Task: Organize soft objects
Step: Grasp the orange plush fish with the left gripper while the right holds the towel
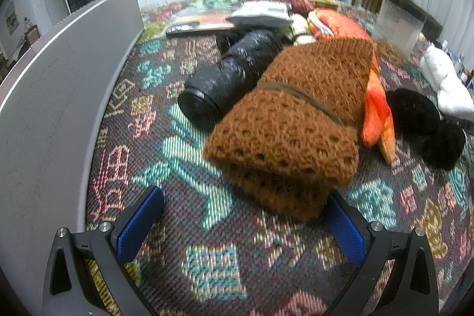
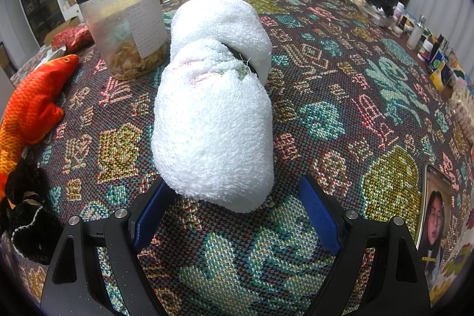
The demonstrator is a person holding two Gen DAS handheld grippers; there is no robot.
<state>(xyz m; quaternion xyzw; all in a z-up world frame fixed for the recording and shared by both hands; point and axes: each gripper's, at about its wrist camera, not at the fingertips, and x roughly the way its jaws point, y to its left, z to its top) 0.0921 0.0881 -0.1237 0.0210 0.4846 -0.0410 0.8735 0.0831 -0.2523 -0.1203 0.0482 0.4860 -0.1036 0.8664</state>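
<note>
A folded brown knitted piece (image 1: 299, 120) lies on the patterned cloth in the left wrist view, its near corner reaching the right finger of my left gripper (image 1: 246, 209), which is open and grips nothing. Behind it lie an orange plush fish (image 1: 376, 111) and a black fuzzy item (image 1: 420, 120). In the right wrist view a rolled white towel (image 2: 213, 114) lies straight ahead, its near end just inside the wide-open fingers of my right gripper (image 2: 237, 197); the pads do not press on it. The orange fish (image 2: 32, 108) and the black fuzzy item (image 2: 26, 215) lie at the left.
A black plastic-wrapped roll (image 1: 234, 73) lies left of the brown knit, a grey panel (image 1: 59, 96) runs along the left. A clear jar with a black lid (image 2: 124, 22) stands behind the towel. A phone (image 2: 435, 215) lies at the right; bottles (image 2: 414, 31) crowd the far right edge.
</note>
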